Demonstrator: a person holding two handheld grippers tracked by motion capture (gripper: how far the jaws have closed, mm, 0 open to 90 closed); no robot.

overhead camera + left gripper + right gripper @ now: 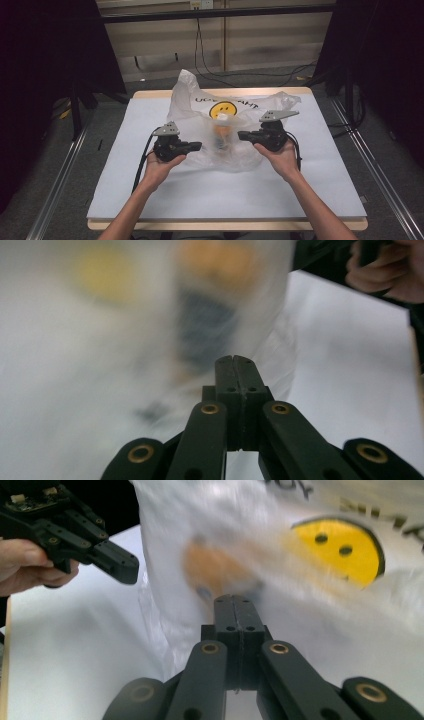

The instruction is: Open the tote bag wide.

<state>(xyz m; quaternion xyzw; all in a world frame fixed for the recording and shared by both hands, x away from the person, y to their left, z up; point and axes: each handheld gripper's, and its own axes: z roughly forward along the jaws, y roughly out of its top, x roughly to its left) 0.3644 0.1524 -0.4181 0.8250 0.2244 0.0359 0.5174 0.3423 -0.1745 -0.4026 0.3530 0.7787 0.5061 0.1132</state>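
A translucent white plastic bag (200,102) with a yellow smiley face (223,109) lies at the middle of the white table (150,190). Through its film shows an orange and dark object (221,135), blurred. My left gripper (196,146) is shut, its tip at the bag's left side. My right gripper (242,135) is shut at the bag's right side. In the left gripper view the closed jaws (233,360) point at the bag (75,370) and the object (210,325). In the right gripper view the closed jaws (233,599) meet the bag (325,610) below the orange patch (215,567). Whether either pinches film is unclear.
Bare white tabletop lies in front of the bag and to both sides. Cables (215,75) run over the floor behind the table. Metal rails (60,175) flank the table, and dark stands (75,110) rise at the back left and right.
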